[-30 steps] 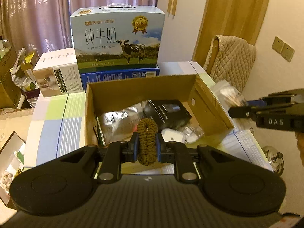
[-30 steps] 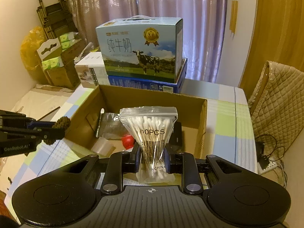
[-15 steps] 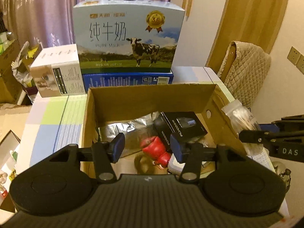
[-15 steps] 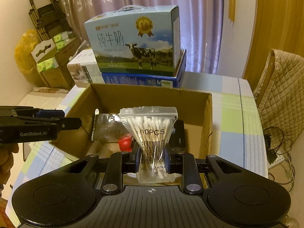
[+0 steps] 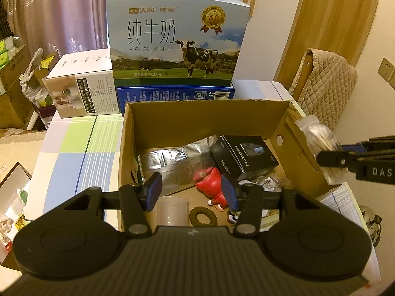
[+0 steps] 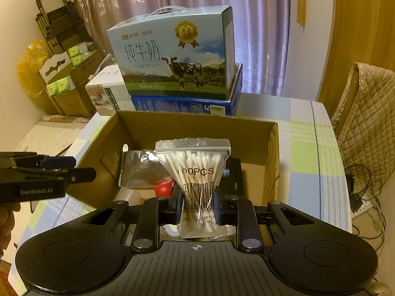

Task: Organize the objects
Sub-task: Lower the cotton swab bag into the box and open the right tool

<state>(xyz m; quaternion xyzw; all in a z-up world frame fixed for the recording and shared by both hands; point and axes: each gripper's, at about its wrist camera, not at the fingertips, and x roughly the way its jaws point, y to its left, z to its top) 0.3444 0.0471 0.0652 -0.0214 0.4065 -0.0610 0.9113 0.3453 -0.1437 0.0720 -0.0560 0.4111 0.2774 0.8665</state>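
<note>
Dim warm yellowish indoor light, strong fisheye bending and dark vignetted corners, slight softness throughout.

Home (curtains (image 5: 61, 12), milk carton (image 5: 176, 42))

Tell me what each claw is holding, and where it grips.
Right claw pinches the cotton swab bag at its lower, barcoded part. Left claw is open, holding nothing.

Brown hair tie (image 5: 203, 216), red toy (image 5: 214, 182), possibly silver pouch (image 5: 172, 162).
</note>
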